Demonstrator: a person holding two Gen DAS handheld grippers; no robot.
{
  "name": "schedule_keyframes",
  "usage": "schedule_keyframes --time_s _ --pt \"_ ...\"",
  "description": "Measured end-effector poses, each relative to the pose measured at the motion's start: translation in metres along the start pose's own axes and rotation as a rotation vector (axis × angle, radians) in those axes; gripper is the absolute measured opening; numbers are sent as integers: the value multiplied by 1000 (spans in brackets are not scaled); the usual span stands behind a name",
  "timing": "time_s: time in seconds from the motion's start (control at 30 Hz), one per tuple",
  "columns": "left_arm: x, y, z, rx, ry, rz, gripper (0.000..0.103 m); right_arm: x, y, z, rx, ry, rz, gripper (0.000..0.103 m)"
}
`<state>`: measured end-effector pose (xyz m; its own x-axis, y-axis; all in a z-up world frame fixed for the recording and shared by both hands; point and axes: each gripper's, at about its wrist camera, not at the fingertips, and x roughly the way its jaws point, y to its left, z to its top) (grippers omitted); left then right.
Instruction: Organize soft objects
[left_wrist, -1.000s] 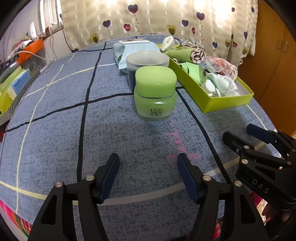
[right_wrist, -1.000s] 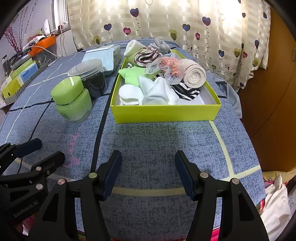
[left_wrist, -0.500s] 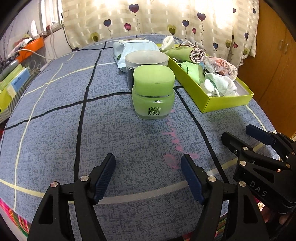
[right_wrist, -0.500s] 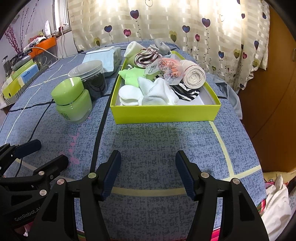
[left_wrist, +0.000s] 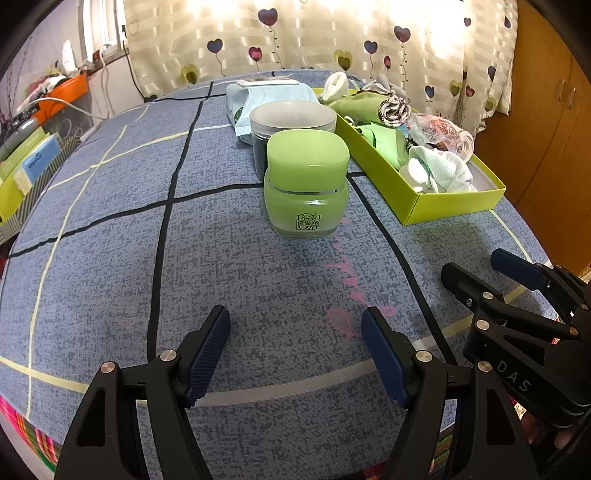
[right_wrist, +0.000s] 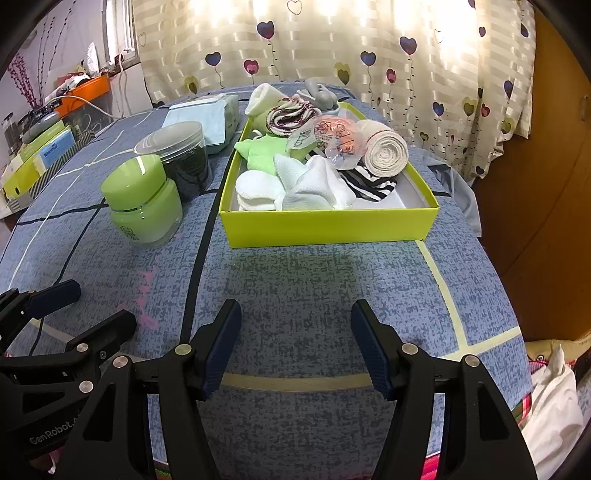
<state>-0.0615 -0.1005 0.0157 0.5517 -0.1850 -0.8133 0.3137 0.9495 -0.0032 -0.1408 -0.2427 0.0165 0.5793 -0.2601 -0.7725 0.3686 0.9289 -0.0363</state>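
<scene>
The left gripper (left_wrist: 295, 347) has opened its 2 blue fingers a little wider; the right gripper (right_wrist: 295, 345) looks the same, open and empty. The soft rolled socks and cloths (right_wrist: 314, 173) sit in the yellow-green cardboard box (right_wrist: 332, 229), so tidying looks done or paused.

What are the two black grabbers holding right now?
Nothing. The left gripper and right gripper are both open above the blue patterned tablecloth.

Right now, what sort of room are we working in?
Probably a bedroom at home: a patterned bedsheet as the work surface, heart-print curtains behind it, and a wooden wardrobe at the side.
</scene>
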Motion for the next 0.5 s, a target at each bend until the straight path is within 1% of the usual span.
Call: schedule_keyframes --time_s 0.5 --pt "-1 1 0 0 0 1 74 0 -1 0 0 0 0 63"
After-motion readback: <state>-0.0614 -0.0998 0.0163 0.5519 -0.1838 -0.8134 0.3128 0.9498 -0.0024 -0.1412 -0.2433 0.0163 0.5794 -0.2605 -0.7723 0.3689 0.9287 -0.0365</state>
